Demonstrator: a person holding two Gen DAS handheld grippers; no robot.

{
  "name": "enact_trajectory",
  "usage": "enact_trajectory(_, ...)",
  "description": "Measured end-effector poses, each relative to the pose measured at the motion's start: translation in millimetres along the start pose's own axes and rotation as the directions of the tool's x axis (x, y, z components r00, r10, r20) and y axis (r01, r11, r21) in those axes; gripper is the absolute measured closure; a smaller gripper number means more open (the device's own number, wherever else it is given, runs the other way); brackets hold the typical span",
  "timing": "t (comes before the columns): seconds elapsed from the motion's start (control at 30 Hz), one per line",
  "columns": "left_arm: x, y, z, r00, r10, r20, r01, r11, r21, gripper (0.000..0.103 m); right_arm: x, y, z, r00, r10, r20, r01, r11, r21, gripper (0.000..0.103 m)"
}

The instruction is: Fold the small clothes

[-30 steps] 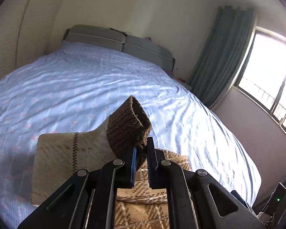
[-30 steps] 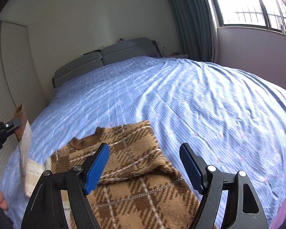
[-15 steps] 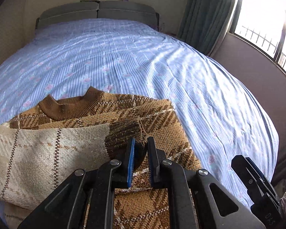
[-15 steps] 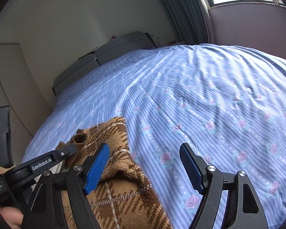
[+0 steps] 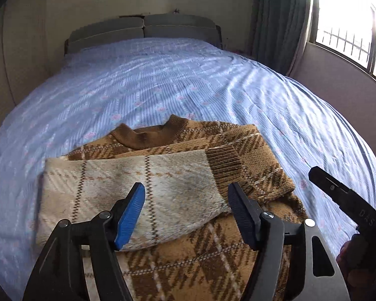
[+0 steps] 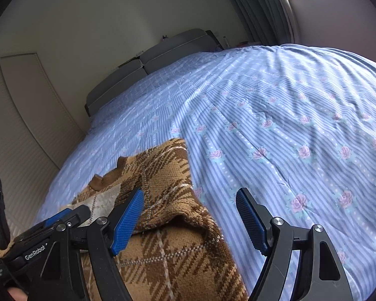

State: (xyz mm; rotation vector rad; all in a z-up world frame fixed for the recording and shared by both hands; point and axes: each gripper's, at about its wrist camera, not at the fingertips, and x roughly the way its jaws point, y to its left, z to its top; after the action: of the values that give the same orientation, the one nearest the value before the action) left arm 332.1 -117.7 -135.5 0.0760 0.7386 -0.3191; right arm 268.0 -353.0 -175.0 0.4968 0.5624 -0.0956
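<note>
A small brown plaid sweater [image 5: 238, 150] lies flat on the bed, collar [image 5: 148, 135] away from me. Its left sleeve [image 5: 137, 188], pale inside-out knit with a brown ribbed cuff [image 5: 225, 163], lies folded across the chest. My left gripper [image 5: 188, 213] is open and empty just above the sleeve. My right gripper [image 6: 190, 220] is open and empty over the sweater's right edge [image 6: 168, 175], where a fabric bump sits between the fingers. The left gripper also shows in the right wrist view [image 6: 62, 218].
The bed has a blue striped floral sheet [image 5: 188, 82] with a grey headboard [image 5: 143, 30] at the far end. A curtain [image 5: 280, 17] and bright window [image 5: 346, 17] are on the right. A pale closet wall [image 6: 25, 125] is on the left.
My left gripper carried the sleeve cuff across the sweater, laid it down, and opened, letting the cuff go. My right gripper stayed open and moved lower toward the sweater's right edge.
</note>
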Motion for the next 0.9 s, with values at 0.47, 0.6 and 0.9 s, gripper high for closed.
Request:
enact_trajectory(0.47, -14.6, 104.0, -65.4, 0.989, 0.142, -0.038, -0.147, 0.975, -0.165, 0.029, 56.0, 76.6, -1.6, 0.992, 0.011, -0.123, -0.039, 0.972, -0.23, 0.035)
enact_trajectory(0.6, -4.1, 111.3, -76.8, 0.985, 0.163, -0.063, -0.171, 0.972, -0.163, 0.029, 83.0, 82.2, -3.4, 0.98, -0.032, -0.198, -0.019, 0.968, -0.252, 0.042)
enact_trajectory(0.9, 3.0, 141.4, -93.3, 0.978, 0.18, -0.109, -0.203, 0.943, -0.264, 0.029, 102.3, 100.4, -22.3, 0.966, -0.026, -0.256, -0.051, 0.956, -0.29, 0.066)
